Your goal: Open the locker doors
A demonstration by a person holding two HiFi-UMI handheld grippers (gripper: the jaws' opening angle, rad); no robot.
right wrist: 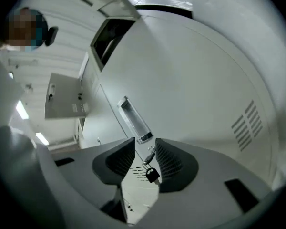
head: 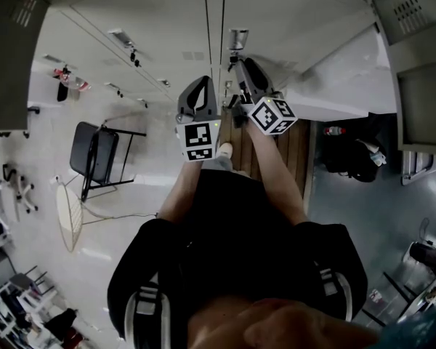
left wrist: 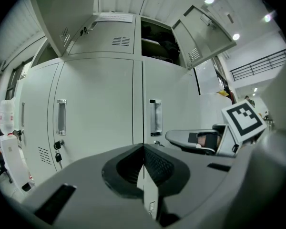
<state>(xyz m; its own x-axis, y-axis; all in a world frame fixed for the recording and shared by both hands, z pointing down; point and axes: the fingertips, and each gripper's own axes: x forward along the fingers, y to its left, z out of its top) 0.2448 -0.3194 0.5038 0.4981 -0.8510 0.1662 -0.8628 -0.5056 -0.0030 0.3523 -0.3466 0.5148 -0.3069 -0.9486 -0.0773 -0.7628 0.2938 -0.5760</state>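
1. Right in front of the tall locker door [right wrist: 195,80], the right gripper [right wrist: 144,145] has its fingers apart. The key [right wrist: 148,156] and its black fob [right wrist: 153,175] hang in the gap between them, and neither pad presses on them.
2. The door looks shut, and its recessed handle [right wrist: 133,120] sits just above the key. Whether the lock is already turned cannot be read.
3. To do this step well, I judge the gripper should either close squarely on the key's bow and twist without bending it, or lift to the handle. At the handle, hook one finger into the recess and pull straight out along the door's swing.
4. The dangling fob could snag a finger, so keep it clear.
5. The left gripper [left wrist: 143,151] idles with its fingers pressed together on nothing. It should stay out of the door's arc.
6. Only the left gripper view shows the whole bank: two tall lower doors [left wrist: 95,109] closed, and the upper doors [left wrist: 62,13] already swung open.
7. Only the right gripper view shows the key between the fingers.
8. Only the head view shows both grippers side by side before the lockers, and a chair [head: 94,151] off to the left.
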